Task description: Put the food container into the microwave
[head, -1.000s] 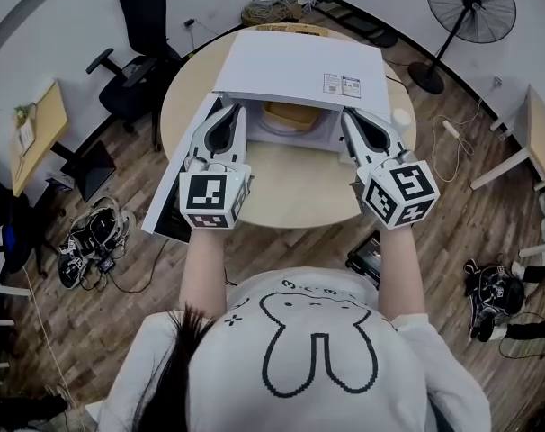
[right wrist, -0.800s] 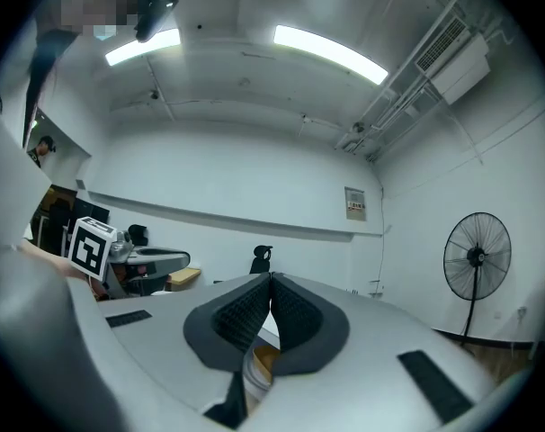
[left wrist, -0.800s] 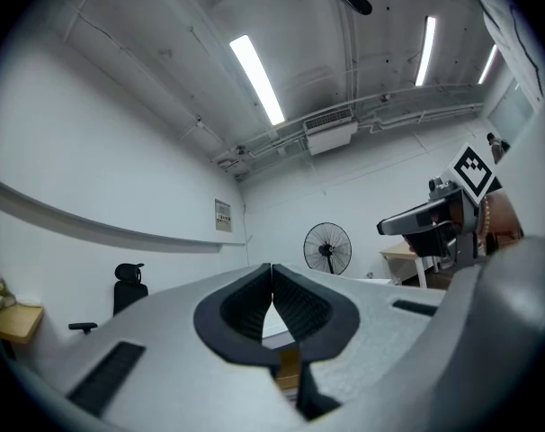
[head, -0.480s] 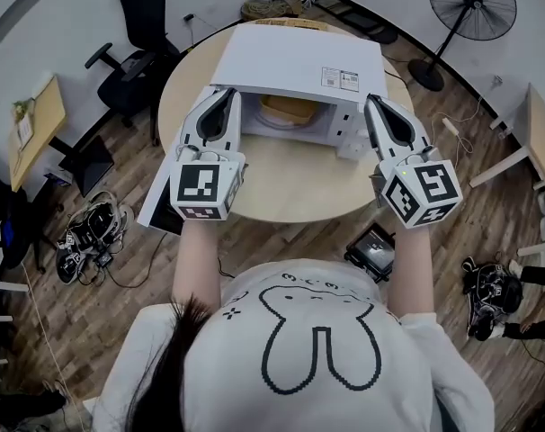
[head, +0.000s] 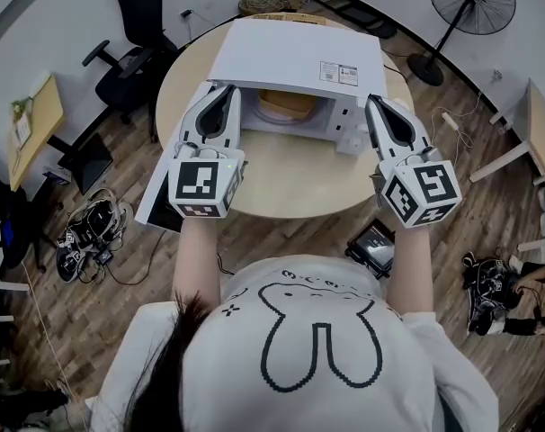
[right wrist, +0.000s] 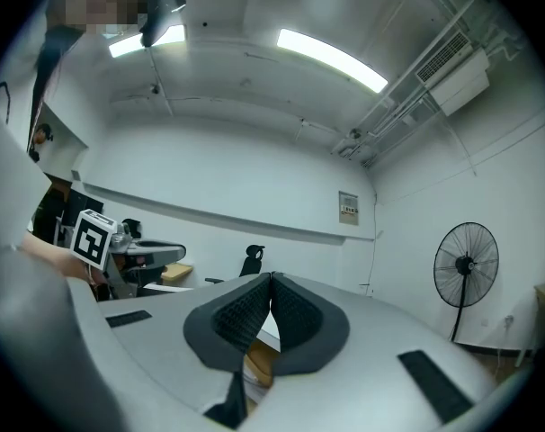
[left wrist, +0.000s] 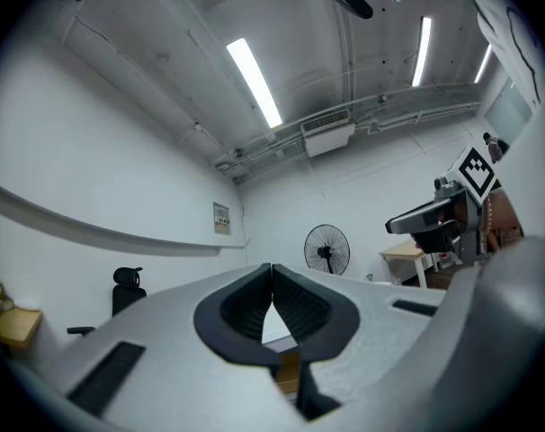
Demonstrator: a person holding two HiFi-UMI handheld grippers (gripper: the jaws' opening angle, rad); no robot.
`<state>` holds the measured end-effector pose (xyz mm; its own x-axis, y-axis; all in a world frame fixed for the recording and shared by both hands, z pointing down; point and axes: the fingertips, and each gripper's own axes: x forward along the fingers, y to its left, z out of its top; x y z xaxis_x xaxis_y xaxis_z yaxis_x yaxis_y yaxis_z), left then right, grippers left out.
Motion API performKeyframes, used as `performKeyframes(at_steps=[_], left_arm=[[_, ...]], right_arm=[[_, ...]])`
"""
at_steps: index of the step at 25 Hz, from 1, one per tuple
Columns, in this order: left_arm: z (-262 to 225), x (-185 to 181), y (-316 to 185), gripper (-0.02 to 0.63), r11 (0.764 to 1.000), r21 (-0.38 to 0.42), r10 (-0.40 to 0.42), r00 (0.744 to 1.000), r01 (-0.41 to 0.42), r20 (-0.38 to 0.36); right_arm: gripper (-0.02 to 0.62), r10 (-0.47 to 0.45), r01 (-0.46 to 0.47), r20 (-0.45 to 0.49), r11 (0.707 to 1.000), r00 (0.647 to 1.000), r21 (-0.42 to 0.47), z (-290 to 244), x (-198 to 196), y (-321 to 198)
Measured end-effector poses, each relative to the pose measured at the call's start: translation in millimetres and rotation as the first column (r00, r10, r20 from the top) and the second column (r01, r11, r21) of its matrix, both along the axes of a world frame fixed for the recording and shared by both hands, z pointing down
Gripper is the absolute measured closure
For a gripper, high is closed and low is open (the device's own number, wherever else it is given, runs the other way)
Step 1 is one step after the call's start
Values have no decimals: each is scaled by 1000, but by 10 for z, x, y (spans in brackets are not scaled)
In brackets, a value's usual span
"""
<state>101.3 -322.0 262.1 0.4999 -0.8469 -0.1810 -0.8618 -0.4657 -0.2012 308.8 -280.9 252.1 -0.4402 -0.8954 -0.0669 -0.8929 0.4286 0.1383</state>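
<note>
We hold the fingers of left gripper (head: 226, 97) and right gripper (head: 377, 108) clenched, empty. The food container (head: 286, 103) lies between and just beyond them, upper centre, inside the open microwave (head: 295, 57) on the desk (head: 290, 183), equally near both.

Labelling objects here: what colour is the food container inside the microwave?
The rounded food container is tan; head view shows it best.

— What colour is the microwave (head: 295, 61)?
— White. The table (head: 290, 187) is pale beige, the food container (head: 286, 104) tan.
— And the grippers?
— The left gripper (head: 227, 93) and right gripper (head: 373, 104) are light grey with black ribbed pads (left wrist: 295, 309). Their cubes (head: 201, 187) carry black-and-white square markers. The floor (head: 102, 322) is brown wood planking.
</note>
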Motion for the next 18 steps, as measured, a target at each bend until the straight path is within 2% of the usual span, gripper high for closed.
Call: performKeyframes(at_steps=[8,18], left_arm=[[48,49,22,597,1000,-1,9,1000,-9,27],[-20,22,22,597,1000,22,-9,1000,8,8]], right_arm=[[567,7,-7,1,1000,1000,-8,43,26,11],[568,9,-9,-7,1000,1000,-14,82,56,34]])
